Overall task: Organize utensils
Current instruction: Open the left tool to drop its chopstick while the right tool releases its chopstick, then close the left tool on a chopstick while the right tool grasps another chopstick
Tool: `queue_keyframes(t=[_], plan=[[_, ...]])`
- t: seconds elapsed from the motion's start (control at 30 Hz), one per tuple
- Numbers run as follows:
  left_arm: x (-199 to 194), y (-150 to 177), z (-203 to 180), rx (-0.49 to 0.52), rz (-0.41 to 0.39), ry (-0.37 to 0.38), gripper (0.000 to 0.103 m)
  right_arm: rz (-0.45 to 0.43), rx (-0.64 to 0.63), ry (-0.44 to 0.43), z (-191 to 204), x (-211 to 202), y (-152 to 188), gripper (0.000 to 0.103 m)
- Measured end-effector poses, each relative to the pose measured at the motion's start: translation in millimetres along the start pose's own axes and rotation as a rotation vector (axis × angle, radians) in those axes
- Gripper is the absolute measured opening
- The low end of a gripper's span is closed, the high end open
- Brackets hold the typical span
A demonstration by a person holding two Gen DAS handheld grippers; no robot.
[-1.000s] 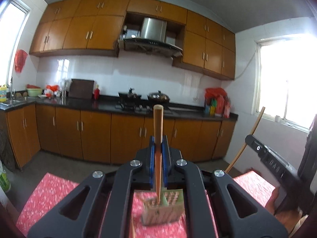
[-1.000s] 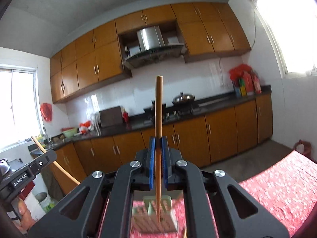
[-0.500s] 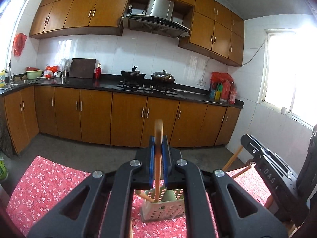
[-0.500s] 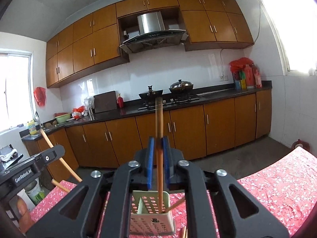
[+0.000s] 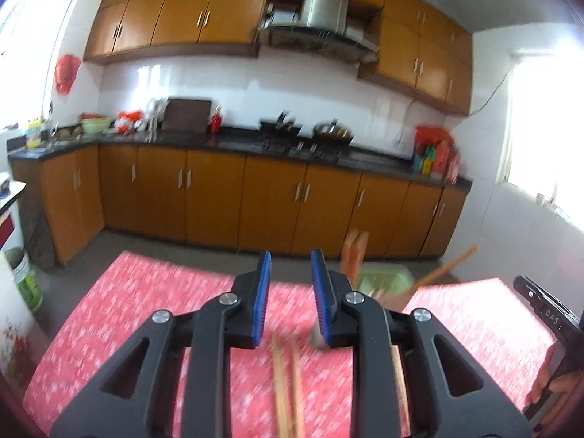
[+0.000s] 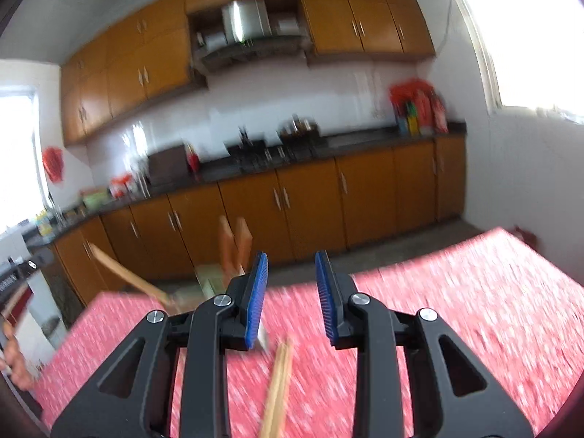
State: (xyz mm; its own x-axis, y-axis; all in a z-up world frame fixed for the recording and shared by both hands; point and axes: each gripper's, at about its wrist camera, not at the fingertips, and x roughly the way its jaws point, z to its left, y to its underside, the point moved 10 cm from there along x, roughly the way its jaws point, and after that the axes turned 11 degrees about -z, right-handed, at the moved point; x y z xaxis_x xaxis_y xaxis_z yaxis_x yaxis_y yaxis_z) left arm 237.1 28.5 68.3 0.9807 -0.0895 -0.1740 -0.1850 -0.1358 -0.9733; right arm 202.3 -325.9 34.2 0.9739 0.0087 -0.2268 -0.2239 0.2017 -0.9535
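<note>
**Both grippers opening over the red tablecloth**

Above the red floral tablecloth [image 5: 138,314], at lower centre of each wrist view, the left gripper [image 5: 290,294] and right gripper [image 6: 292,294] are opening, blue pads parted, nothing between them. Wooden chopsticks [image 5: 286,394] are lying blurred on the cloth below. A pale green utensil holder [image 5: 383,279] is standing right of centre in the left view, with more chopsticks [image 5: 354,259] sticking up from it.

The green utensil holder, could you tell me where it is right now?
In the left wrist view the holder stands on the red tablecloth near its far edge, just right of the left gripper, with chopsticks in it.
</note>
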Motion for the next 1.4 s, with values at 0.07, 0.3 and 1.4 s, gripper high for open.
queue_keyframes(t=[0.07,0.3,1.4], plan=[[3.6,37.0,16.4,-0.006,0.083,-0.025,0.024,0.145,0.003,-0.019,-0.6,10.2,47.7,0.028],[19.8,150.2,38.4,-0.061,0.359,-0.016,0.023,0.477,0.032,-0.107,24.5,28.0,167.6,0.023],[28.7,235.9,5.5,0.155,0.539,0.022,0.009,0.472,-0.118,0.002,4.6,43.7,194.6,0.009]])
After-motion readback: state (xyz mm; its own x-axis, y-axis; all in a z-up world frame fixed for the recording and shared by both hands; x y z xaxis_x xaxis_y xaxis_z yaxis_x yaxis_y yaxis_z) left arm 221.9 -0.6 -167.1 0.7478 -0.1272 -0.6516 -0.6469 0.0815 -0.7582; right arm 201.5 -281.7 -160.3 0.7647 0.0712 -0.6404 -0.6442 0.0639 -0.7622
